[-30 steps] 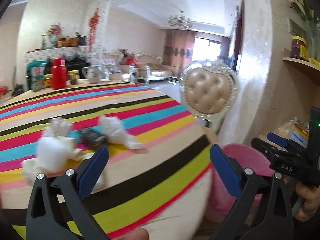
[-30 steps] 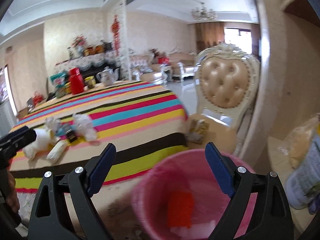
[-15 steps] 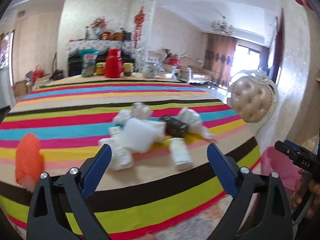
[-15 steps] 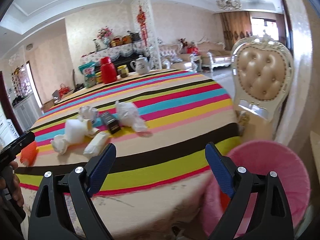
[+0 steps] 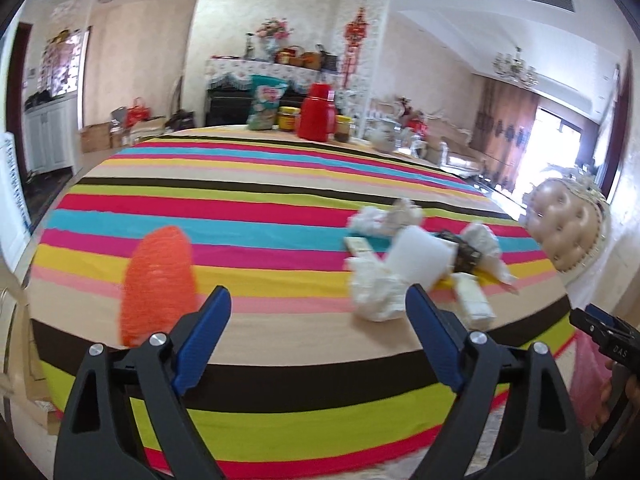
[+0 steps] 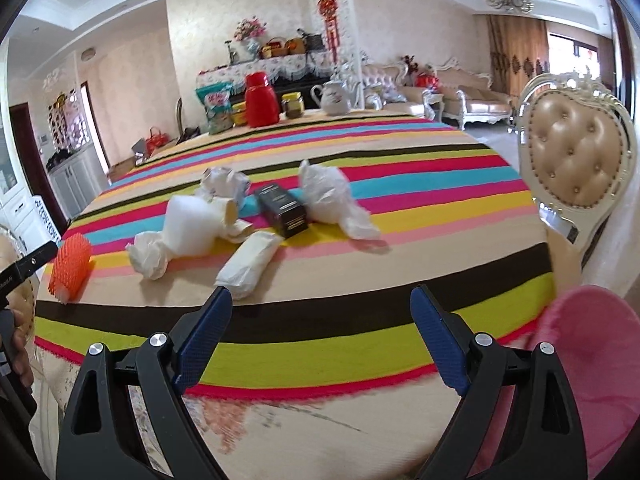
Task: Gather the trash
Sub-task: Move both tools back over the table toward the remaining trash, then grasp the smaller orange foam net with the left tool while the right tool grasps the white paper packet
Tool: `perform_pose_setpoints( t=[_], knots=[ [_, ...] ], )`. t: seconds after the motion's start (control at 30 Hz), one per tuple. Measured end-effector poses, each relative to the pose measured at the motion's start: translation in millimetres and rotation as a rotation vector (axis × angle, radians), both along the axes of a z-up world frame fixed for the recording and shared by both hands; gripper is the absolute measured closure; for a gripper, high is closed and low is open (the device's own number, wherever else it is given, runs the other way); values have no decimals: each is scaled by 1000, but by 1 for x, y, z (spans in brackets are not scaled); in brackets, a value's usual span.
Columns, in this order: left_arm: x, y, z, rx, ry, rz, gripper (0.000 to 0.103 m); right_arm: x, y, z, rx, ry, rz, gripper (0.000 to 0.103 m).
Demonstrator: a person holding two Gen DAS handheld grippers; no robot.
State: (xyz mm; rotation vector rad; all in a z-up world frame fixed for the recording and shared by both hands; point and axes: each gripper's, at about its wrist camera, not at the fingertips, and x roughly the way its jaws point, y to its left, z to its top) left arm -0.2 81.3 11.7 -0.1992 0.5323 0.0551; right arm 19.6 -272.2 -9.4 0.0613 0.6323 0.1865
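Trash lies on the striped tablecloth (image 6: 400, 216): an orange foam net sleeve (image 6: 70, 264) at the left, crumpled white tissues (image 6: 188, 228), a white packet (image 6: 248, 264), a small black box (image 6: 282, 210) and a white plastic wad (image 6: 332, 200). A pink bin (image 6: 592, 360) stands at the table's right edge. My left gripper (image 5: 318, 304) is open and empty, just right of the orange sleeve (image 5: 158, 280), with the tissue pile (image 5: 400, 268) ahead right. My right gripper (image 6: 320, 304) is open and empty, short of the table edge.
At the table's far side stand a red thermos (image 6: 262, 100), jars (image 6: 292, 106), a snack bag (image 6: 218, 108) and a white teapot (image 6: 336, 98). A padded chair (image 6: 576, 152) stands right of the table, behind the bin.
Both grippers swung left, from the bin side toward the table. The orange sleeve came into the left view and now sits near the left finger. Both stay open.
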Motion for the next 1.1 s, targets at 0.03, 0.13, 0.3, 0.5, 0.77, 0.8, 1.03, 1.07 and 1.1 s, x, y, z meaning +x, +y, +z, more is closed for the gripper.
perform_pose_setpoints(
  t=[0.03, 0.13, 0.3, 0.5, 0.77, 0.8, 1.03, 1.07, 1.1],
  knots=[
    [-1, 6, -1, -2, 2, 14, 18, 3, 6, -1, -3, 2, 8, 18],
    [-1, 31, -3, -4, 19, 65, 19, 9, 17, -2, -9, 7, 27, 18],
    [5, 66, -11, -18, 67, 127, 20, 19, 30, -4, -20, 25, 38, 18],
    [19, 102, -23, -66, 152, 182, 20, 36, 36, -11, 0, 92, 28, 18],
    [40, 120, -48, -113, 256, 196, 40, 54, 53, -18, -37, 131, 53, 18],
    [42, 120, -51, -108, 269, 199, 43, 57, 56, -19, -37, 145, 59, 18],
    [44, 117, -53, -98, 270, 190, 71, 76, 72, -27, -53, 202, 86, 17],
    [43, 116, -51, -98, 263, 186, 74, 79, 75, -29, -62, 207, 87, 17],
    [43, 115, -50, -98, 259, 183, 75, 82, 77, -30, -67, 212, 89, 17]
  ],
)
